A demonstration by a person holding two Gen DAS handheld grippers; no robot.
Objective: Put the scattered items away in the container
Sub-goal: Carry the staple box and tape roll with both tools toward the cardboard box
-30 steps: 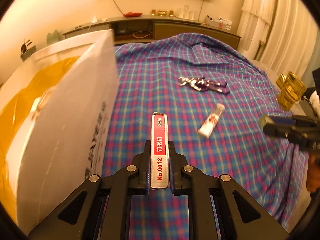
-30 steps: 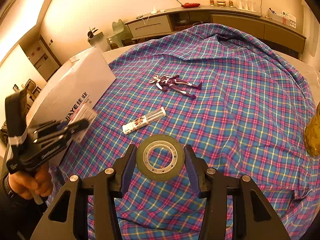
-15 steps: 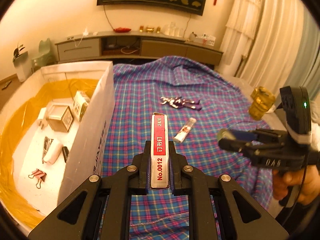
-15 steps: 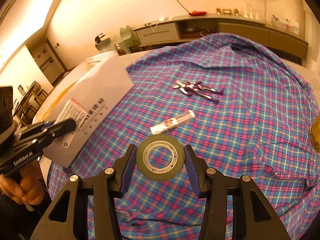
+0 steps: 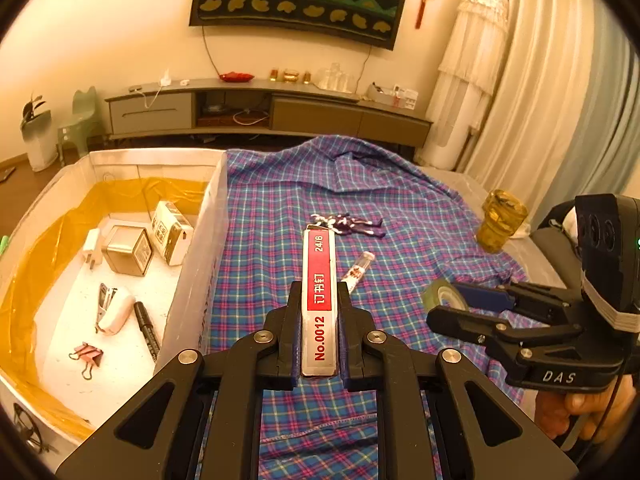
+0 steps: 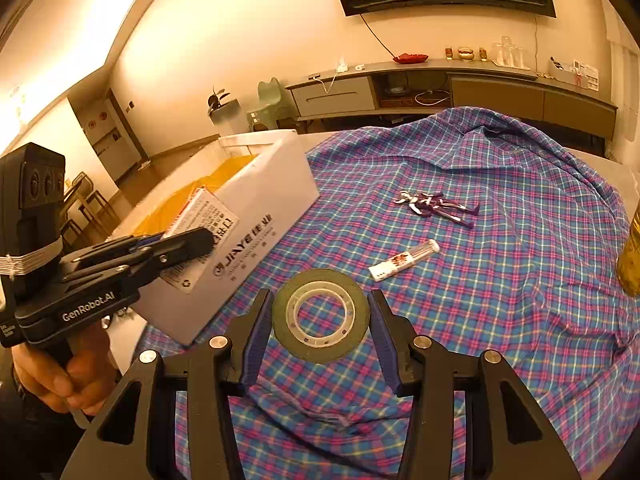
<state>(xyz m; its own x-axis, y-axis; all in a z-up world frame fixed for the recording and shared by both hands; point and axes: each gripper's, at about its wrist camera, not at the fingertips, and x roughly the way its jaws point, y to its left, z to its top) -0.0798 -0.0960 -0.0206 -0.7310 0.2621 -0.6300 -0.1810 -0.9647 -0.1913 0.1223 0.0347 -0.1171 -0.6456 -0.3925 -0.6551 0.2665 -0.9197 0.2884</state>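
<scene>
My left gripper [image 5: 319,312] is shut on a red and silver staple box [image 5: 319,300], held above the plaid cloth just right of the white container [image 5: 200,264]. It also shows in the right wrist view [image 6: 188,242]. My right gripper [image 6: 320,316] is shut on a roll of clear tape [image 6: 320,314], held above the cloth; the roll shows in the left wrist view too [image 5: 442,298]. A purple toy figure [image 6: 436,206] and a small clear tube [image 6: 404,264] lie on the cloth.
The container is lined with yellow plastic and holds a stapler [image 5: 112,308], a marker [image 5: 146,330], a binder clip [image 5: 86,356], a metal tin [image 5: 128,250] and small boxes. A yellow glass jar [image 5: 500,220] stands at the cloth's right edge.
Both grippers have risen with their loads. The left wrist view now looks down into the container, whose inside was hidden by its wall a second ago.
</scene>
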